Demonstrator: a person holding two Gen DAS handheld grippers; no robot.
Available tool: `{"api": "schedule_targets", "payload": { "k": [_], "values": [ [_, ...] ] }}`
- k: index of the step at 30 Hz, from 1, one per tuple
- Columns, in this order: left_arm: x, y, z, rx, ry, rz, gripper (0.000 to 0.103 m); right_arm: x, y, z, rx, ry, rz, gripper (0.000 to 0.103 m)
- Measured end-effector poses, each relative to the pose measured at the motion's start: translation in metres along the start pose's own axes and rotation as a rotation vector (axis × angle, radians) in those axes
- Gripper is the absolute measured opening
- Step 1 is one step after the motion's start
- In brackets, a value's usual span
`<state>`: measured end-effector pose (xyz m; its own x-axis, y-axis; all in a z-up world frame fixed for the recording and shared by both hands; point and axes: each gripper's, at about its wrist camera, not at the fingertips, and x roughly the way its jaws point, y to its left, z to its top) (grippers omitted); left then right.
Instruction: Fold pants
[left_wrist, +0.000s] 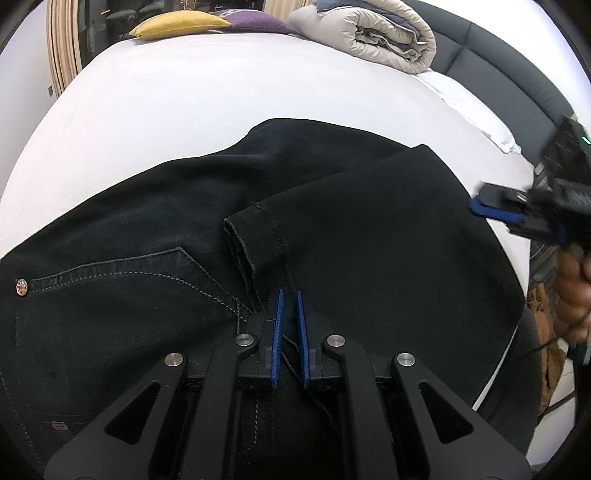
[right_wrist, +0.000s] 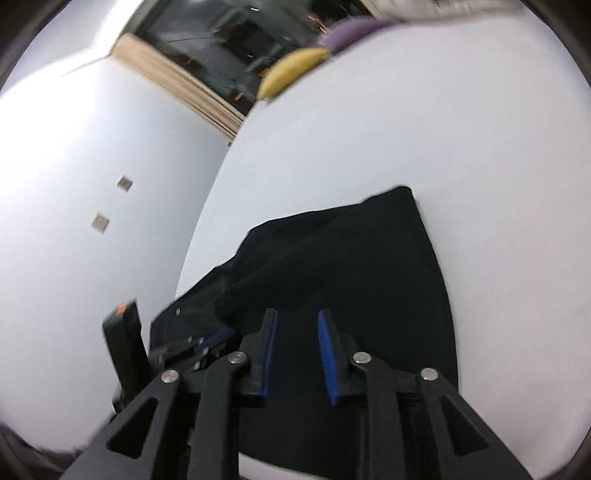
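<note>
Black pants (left_wrist: 369, 229) lie folded on the white bed sheet (left_wrist: 221, 92), one leg hem turned back over the seat and pocket. My left gripper (left_wrist: 289, 293) points down onto that hem; its blue pads are shut on the leg's seam edge. In the right wrist view the pants (right_wrist: 351, 266) spread ahead, with the left gripper (right_wrist: 210, 338) blurred at their left edge. My right gripper (right_wrist: 297, 314) hovers over the near part of the pants, its pads apart with nothing between them. It also shows blurred at the pants' right edge as the right gripper (left_wrist: 478, 205).
A yellow pillow (left_wrist: 181, 24), a purple pillow (left_wrist: 255, 20) and a rolled beige duvet (left_wrist: 376, 33) lie at the far end by the dark headboard (left_wrist: 498, 62). A hand (left_wrist: 572, 295) holds the right tool. A white wall (right_wrist: 92, 166) runs along the bed's left side.
</note>
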<state>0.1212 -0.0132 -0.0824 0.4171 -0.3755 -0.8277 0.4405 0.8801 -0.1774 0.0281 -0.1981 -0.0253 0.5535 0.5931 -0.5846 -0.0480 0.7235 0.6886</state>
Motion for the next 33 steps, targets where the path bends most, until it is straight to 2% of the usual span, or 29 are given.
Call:
{"api": "schedule_targets", "payload": {
  "k": [4,5,7,9,10,13,16,20,24,30,33],
  "values": [
    [0.001,-0.003,-0.001,0.008,-0.004,0.011,0.008,0.024,-0.019,0.019,0.077,0.046,0.022,0.022],
    [0.006,-0.017,0.004,0.007,-0.004,0.012,0.008,0.027,-0.023,0.024,0.090,0.051,0.031,0.021],
    [0.006,-0.018,0.004,0.007,-0.003,0.011,0.008,0.040,-0.031,0.037,0.120,0.074,0.050,0.021],
    [0.008,-0.021,0.005,0.005,-0.003,0.008,0.008,0.046,-0.041,0.043,0.154,0.077,0.035,0.015],
    [0.009,-0.019,0.005,0.002,-0.003,0.006,0.008,0.047,-0.051,0.047,0.179,0.076,0.035,0.004],
    [0.007,-0.011,0.005,-0.007,-0.003,-0.006,0.008,0.057,-0.062,0.046,0.217,0.096,0.060,0.000],
    [0.007,-0.005,0.004,-0.012,-0.005,-0.012,0.008,0.054,-0.071,0.039,0.238,0.106,0.086,0.000],
    [0.006,0.004,0.002,-0.019,-0.009,-0.024,0.008,0.038,-0.071,0.017,0.225,0.128,0.077,0.000],
    [0.005,0.010,0.000,-0.026,-0.015,-0.037,0.008,0.019,-0.072,-0.021,0.236,0.151,0.087,0.000],
    [0.002,0.014,-0.003,-0.032,-0.029,-0.047,0.008,-0.010,-0.073,-0.072,0.278,0.145,0.114,0.000],
    [0.000,0.017,-0.005,-0.037,-0.038,-0.050,0.008,-0.011,-0.082,-0.085,0.322,0.113,0.148,0.000]
  ]
}}
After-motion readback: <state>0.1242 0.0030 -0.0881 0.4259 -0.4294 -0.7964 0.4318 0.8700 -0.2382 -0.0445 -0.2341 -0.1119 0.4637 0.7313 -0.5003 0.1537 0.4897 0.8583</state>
